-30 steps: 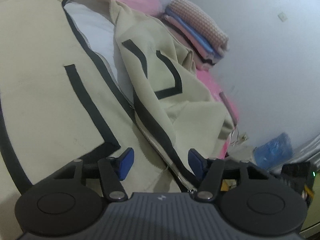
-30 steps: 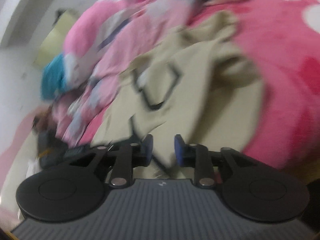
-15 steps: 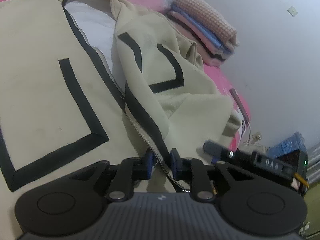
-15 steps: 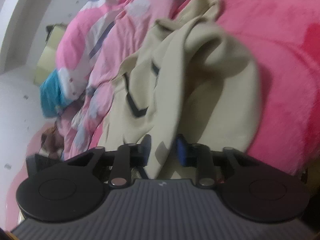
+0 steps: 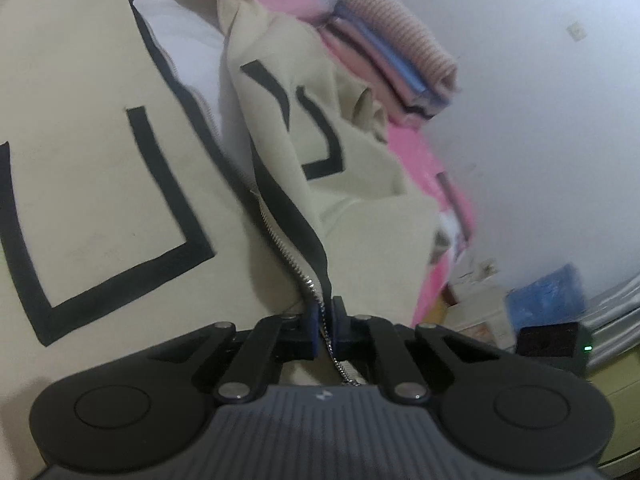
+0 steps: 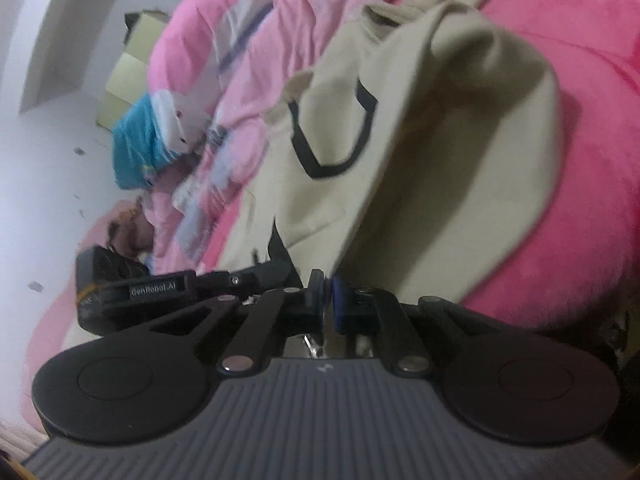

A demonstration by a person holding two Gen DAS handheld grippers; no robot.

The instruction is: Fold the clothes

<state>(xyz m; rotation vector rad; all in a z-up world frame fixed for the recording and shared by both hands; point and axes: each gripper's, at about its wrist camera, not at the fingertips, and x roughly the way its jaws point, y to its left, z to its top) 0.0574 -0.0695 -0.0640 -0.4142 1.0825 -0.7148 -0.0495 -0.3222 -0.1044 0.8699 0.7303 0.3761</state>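
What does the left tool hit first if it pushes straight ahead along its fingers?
The left tool is shut on the beige jacket's zipper edge, so more jacket comes first; the folded stack lies well beyond, depth unclear.

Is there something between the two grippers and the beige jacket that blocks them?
Nothing visible does. The left gripper is already shut on the jacket's zipper edge, and the right gripper is shut on its beige cloth edge near the hem.

Home bedroom: pink bed cover [image 6: 580, 92], rumpled pink quilt [image 6: 240, 52], folded clothes stack [image 5: 396, 60], plain white wall [image 5: 540, 140].
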